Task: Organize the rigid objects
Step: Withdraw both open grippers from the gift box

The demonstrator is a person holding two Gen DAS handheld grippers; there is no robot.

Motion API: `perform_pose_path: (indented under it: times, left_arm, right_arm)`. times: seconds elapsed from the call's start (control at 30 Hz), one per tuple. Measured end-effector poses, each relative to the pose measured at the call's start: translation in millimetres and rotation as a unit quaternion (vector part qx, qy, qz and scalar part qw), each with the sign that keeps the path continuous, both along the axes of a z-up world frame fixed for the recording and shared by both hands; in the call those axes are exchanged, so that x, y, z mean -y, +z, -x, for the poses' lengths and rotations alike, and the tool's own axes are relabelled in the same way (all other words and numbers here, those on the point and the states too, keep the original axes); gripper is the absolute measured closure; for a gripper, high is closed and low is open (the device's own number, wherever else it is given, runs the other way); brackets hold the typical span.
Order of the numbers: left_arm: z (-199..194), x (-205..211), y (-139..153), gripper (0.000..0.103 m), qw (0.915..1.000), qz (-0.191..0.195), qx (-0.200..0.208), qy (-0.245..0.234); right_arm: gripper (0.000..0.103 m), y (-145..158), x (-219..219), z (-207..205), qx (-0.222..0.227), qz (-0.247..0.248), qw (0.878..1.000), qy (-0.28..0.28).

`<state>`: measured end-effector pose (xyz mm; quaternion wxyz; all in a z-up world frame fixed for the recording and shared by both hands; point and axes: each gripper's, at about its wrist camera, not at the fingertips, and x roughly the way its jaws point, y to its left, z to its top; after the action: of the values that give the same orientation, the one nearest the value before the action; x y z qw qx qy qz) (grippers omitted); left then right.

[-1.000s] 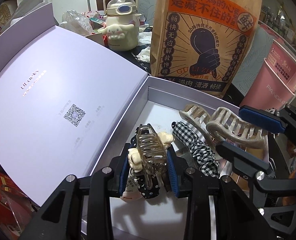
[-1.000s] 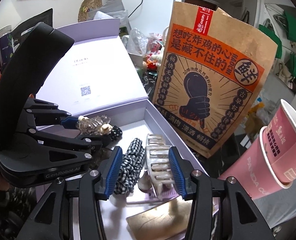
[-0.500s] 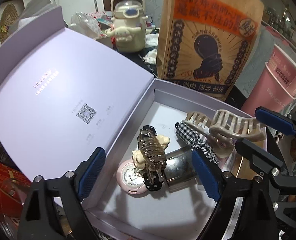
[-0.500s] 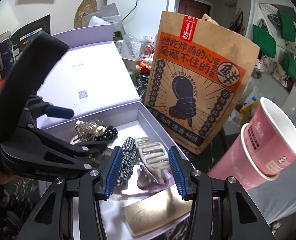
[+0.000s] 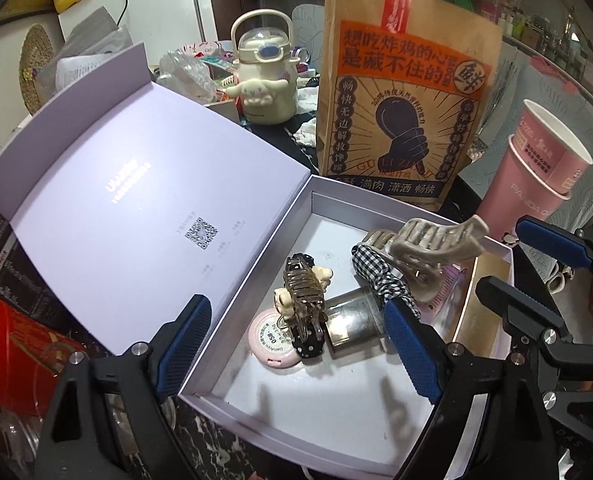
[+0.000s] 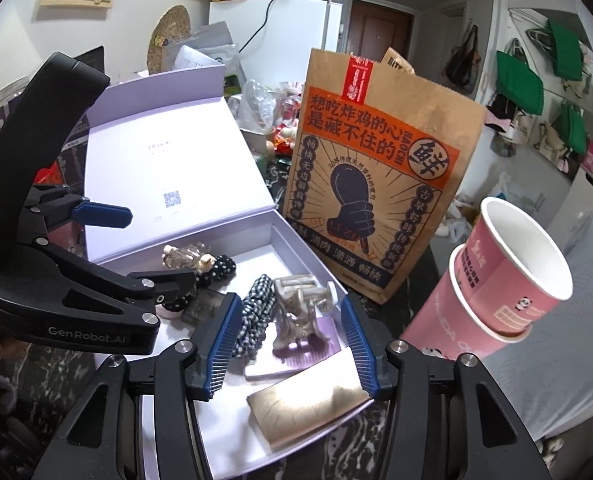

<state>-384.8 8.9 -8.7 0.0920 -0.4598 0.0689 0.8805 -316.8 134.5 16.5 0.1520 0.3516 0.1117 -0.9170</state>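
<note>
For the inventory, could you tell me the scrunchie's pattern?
Black-and-white gingham scrunchie; clearest in the left wrist view.

The left gripper (image 6: 158,256) reads "GenRobot.AI"; the pink cup (image 5: 536,196) reads "PANDA".

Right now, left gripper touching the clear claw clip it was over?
Apart. The left wrist view shows the left gripper with jaws just opened wide, both pads clear of the clear claw clip, which lies in the box on a pink compact.
</note>
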Motion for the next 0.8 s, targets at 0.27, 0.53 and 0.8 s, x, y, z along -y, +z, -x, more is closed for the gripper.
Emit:
perform_pose_path:
  times: [0.27, 0.53, 0.8]
  left_arm:
    - [-51, 7, 33, 0.014, 0.9997, -0.001, -0.023, 0.0]
    - [-72, 10, 58, 0.014, 0.9985, -0.006, -0.053, 0.013]
    - [-103, 17, 76, 0.014, 0.9969, -0.015, -0.074, 0.024]
  right_arm:
    - [0.044, 20, -5, -18, -0.021, 0.013, 1.0, -0.003]
    - [0.028, 42, -12, -42, -0.046, 0.025, 0.999, -0.014]
    - [0.025, 62, -19, -75, -0.06, 0.04, 0.997, -0.017]
